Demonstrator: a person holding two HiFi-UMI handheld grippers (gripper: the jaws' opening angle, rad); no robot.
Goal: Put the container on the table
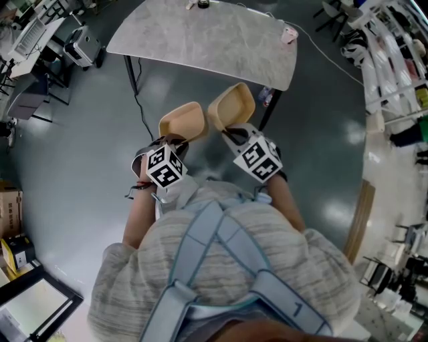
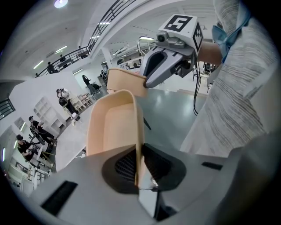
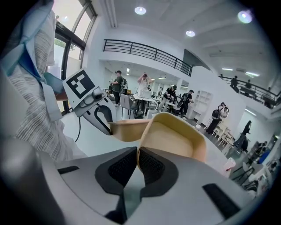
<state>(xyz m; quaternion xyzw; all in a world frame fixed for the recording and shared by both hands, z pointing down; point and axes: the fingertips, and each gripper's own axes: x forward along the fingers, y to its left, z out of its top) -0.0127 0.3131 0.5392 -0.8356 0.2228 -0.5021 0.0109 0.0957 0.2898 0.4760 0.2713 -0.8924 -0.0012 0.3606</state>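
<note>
I hold two tan plastic containers in the air, above the floor and short of the grey table (image 1: 200, 40). My left gripper (image 1: 175, 141) is shut on the wall of the left container (image 1: 184, 121). My right gripper (image 1: 231, 133) is shut on the wall of the right container (image 1: 232, 105). In the left gripper view the thin wall of the left container (image 2: 112, 127) is pinched in my left gripper (image 2: 139, 165), with the right gripper (image 2: 169, 57) beyond. In the right gripper view the right container (image 3: 175, 136) sits in my right gripper (image 3: 138, 165), its rim beside the left container (image 3: 129, 128).
A pink object (image 1: 289, 33), a small dark item (image 1: 202, 4) and a white cable lie near the table's far edge. Black table legs (image 1: 132, 73) stand on the grey floor. Boxes (image 1: 15, 220) sit at the left, racks (image 1: 394, 73) at the right.
</note>
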